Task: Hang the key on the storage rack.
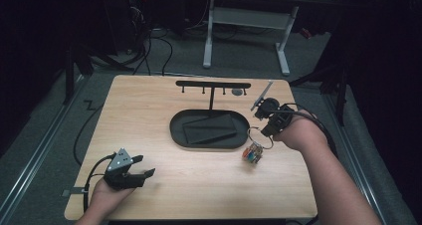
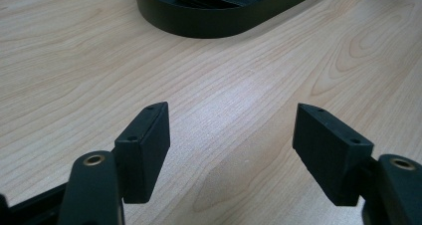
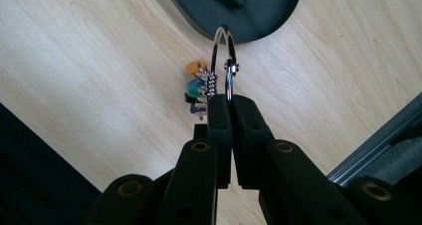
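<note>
The right gripper [image 3: 226,103] was clamped on a large silver metal key ring [image 3: 223,60], its two black jaws pressed together on the lower part of the loop, with the rest of the ring standing out beyond the tips. A small cluster of colourful charms [image 3: 196,85], orange, blue and green among them, hung from the ring on a short coiled silver link and dangled just beside the jaws. In the high view the ring [image 1: 260,135] and the charms [image 1: 253,153] hung below the right gripper [image 1: 266,128] above the light wooden table [image 1: 149,115], just off the right end of a black oval tray [image 1: 175,130], apart from it; whether the charms brushed the tabletop could not be told. The tray held a flat dark rectangular piece [image 1: 209,128], and from its back edge rose a thin black T-shaped stand with small hooks under its crossbar [image 1: 213,84]. The left gripper [image 1: 142,172] rested low at the near left of the table, well apart from the ring. In the left gripper view its jaws stood wide apart with nothing between them, bare wood [image 2: 229,120] under the gap and the tray's wall [image 2: 219,23] farther ahead.
</note>
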Available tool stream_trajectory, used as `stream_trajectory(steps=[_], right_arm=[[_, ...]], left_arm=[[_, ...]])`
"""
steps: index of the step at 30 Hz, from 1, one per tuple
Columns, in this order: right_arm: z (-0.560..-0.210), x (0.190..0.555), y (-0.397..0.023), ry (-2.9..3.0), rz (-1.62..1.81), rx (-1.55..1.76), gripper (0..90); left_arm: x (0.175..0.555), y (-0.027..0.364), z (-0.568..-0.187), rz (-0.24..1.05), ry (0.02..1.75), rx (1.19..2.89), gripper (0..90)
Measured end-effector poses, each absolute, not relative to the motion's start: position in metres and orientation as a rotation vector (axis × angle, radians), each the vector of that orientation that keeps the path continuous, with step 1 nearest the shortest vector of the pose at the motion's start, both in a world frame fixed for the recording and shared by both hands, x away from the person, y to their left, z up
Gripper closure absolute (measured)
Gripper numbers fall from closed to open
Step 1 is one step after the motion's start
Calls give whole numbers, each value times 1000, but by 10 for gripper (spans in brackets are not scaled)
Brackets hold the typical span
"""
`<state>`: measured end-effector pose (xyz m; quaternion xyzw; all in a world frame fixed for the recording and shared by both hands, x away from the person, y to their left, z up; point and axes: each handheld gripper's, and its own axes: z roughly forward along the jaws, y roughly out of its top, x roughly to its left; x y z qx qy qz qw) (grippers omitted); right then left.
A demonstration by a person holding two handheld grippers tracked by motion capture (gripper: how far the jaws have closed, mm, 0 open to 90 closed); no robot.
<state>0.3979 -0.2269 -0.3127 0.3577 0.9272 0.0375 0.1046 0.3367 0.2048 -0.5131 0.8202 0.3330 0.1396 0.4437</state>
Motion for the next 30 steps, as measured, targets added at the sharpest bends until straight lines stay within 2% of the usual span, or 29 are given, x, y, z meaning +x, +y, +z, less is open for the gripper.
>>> stream_trajectory(steps=[30], right_arm=[[-278, 441, -222, 2698, 182, 1100, 877]], left_arm=[[337, 210, -516, 338, 849, 2029, 317]])
